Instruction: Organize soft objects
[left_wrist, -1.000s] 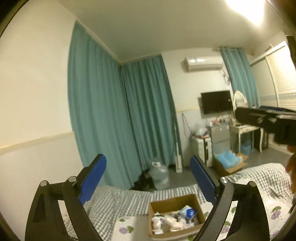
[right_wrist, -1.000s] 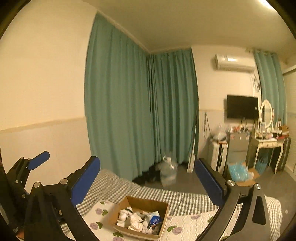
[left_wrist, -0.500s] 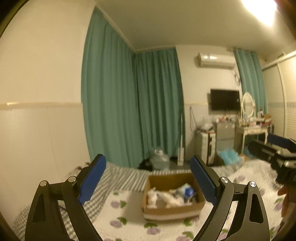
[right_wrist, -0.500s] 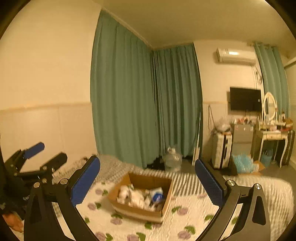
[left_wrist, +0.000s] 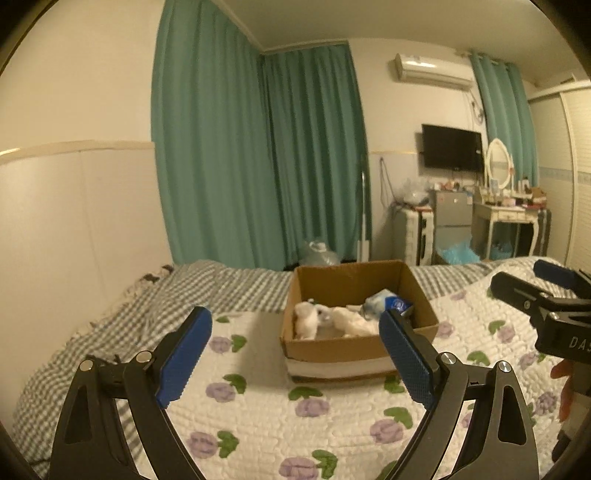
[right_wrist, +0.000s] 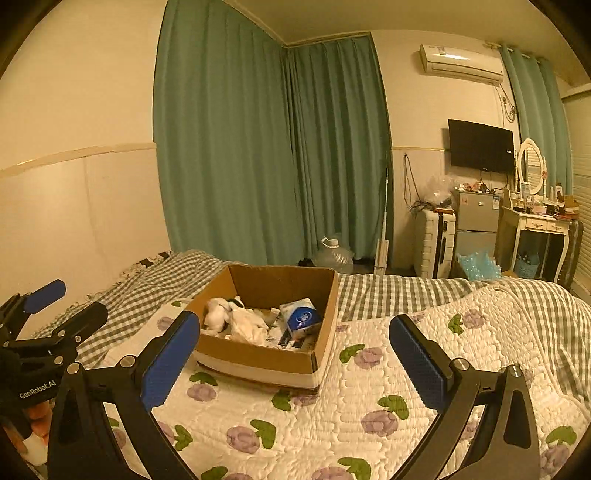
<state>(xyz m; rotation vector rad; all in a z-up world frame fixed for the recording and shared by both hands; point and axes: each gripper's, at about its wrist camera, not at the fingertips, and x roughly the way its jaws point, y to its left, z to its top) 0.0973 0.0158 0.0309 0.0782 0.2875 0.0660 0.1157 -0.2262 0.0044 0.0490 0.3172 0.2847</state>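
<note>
Both grippers hold their jaws spread and empty: the left gripper (left_wrist: 295, 341) and right gripper (right_wrist: 295, 345) hover over the quilt (right_wrist: 332, 424). At 12 o'clock sits the box (left_wrist: 332, 349) of soft toys (right_wrist: 243, 321). Only the right view shows the tissue pack (right_wrist: 301, 317) clearly and the box's left wall. Compared with half a second ago, both views tilt lower, and the box looms nearer.

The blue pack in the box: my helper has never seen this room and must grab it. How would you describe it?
On the bed's flowered quilt sits an open cardboard box. Inside, toward its right wall, lies the blue pack. It is the only blue, flat-sided thing there; beside it lie white soft toys.
</note>
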